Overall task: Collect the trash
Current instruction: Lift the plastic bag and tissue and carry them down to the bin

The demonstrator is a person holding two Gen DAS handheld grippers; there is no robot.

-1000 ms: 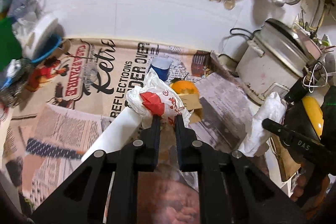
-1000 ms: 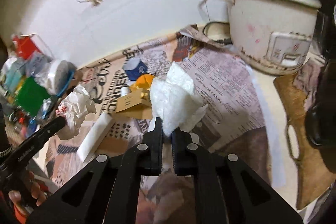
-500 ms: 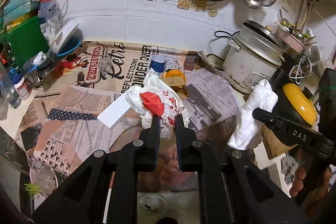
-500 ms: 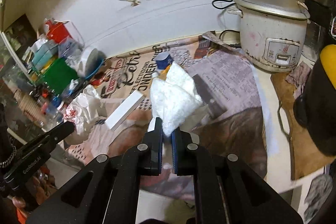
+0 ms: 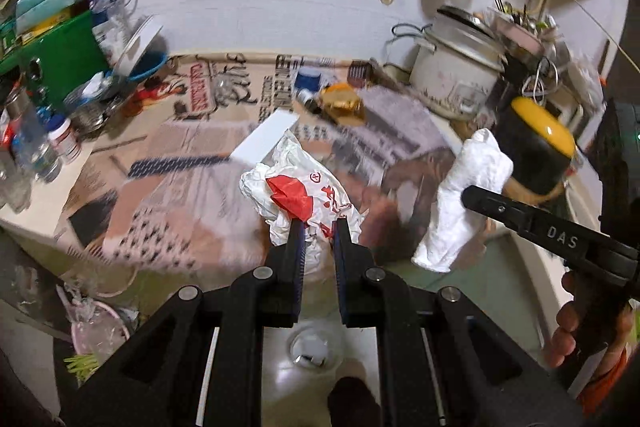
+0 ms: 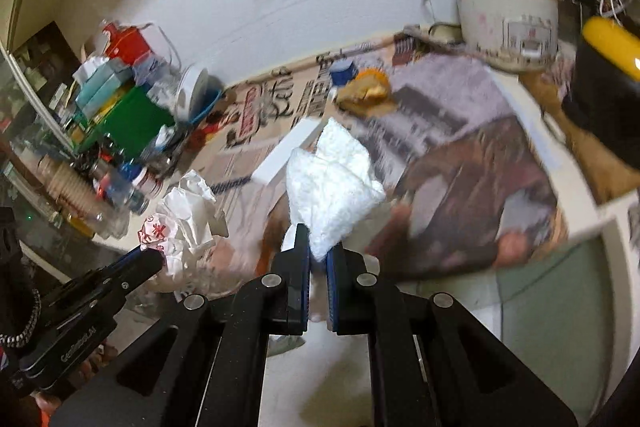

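Observation:
My left gripper (image 5: 319,227) is shut on a crumpled white plastic bag with red print (image 5: 298,193), held in the air at the near edge of the newspaper-covered counter (image 5: 192,163). My right gripper (image 6: 318,247) is shut on a wad of white tissue paper (image 6: 332,183), also off the counter. From the left wrist camera the tissue wad (image 5: 464,211) hangs at the right, under the other gripper's black finger (image 5: 496,205). The right wrist camera catches the plastic bag (image 6: 180,215) at lower left. On the counter lie a white flat box (image 5: 266,139), an orange item on cardboard (image 5: 342,101) and a blue cup (image 5: 308,79).
A white rice cooker (image 5: 456,75) stands at the back right, beside a black and yellow appliance (image 5: 536,147). Bottles, a green box (image 5: 56,63) and clutter crowd the counter's left side. Pans and ladles hang on the wall. Pale floor (image 5: 316,347) lies below both grippers.
Both grippers have pulled back from the counter with their trash. The counter looks farther away and its near edge and the floor have come into view.

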